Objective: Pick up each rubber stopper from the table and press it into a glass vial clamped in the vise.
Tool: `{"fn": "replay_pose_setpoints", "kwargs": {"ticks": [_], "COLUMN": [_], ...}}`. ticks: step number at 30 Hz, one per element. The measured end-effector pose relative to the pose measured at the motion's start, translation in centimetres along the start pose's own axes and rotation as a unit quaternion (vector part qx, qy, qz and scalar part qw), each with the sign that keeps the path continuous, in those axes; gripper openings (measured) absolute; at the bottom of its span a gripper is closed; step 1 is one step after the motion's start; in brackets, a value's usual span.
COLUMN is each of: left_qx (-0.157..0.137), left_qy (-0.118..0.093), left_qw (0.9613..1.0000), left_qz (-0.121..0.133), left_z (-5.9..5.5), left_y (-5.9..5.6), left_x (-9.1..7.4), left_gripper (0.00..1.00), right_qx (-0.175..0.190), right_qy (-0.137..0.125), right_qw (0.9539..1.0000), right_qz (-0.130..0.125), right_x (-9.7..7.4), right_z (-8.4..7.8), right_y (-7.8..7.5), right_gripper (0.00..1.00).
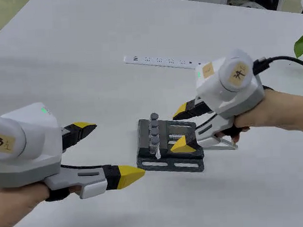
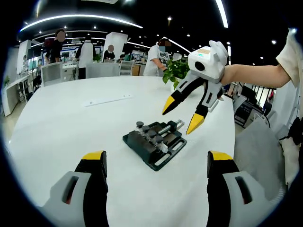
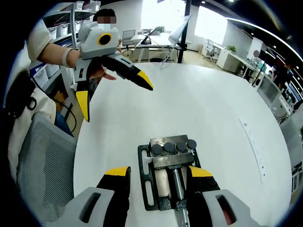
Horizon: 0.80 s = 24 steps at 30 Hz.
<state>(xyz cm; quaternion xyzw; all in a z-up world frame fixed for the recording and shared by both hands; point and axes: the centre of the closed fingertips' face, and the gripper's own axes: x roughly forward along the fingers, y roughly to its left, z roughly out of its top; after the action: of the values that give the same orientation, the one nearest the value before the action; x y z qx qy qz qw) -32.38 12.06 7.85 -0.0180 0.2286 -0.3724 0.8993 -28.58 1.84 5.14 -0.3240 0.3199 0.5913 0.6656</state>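
The black vise (image 1: 163, 158) is sitting in the middle of the white bench (image 1: 65, 56), clamping a row of four glass vials (image 1: 154, 143). Each vial is wearing a dark grey rubber stopper (image 3: 168, 147) (in the head view the row is running from near to far). The right claw (image 1: 182, 128) is hovering over the vise's screw side, its yellow-tipped jaws spread and pinching nothing. In the right gripper view its tips are flanking the screw (image 3: 176, 182). The left claw (image 1: 109, 150) is hanging near the vise's other side, apart from it, and is likewise spread wide and gripping nothing. A white power strip (image 1: 162, 61) is lying farther back on the bench.
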Motion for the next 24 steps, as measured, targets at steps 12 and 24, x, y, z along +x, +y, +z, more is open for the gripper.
{"fn": "replay_pose_setpoints", "kwargs": {"ticks": [12, 24], "left_qx": [0.010, 0.020], "left_qy": [0.002, 0.014], "left_qw": [0.9999, 0.9996], "left_qz": [0.004, 0.012], "left_z": [0.1, 0.1], "left_y": [0.3, 0.4], "left_x": [0.0, -0.3], "left_gripper": [0.90, 0.94], "right_qx": [0.082, 0.148], "right_qy": [-0.051, -0.070], "right_qw": [0.9941, 0.9822], "right_qz": [-0.048, -0.092], "right_x": [-2.2, -4.3], "right_z": [-3.8, -7.1], "right_y": [1.4, 2.2], "right_gripper": [0.57, 0.74]}}
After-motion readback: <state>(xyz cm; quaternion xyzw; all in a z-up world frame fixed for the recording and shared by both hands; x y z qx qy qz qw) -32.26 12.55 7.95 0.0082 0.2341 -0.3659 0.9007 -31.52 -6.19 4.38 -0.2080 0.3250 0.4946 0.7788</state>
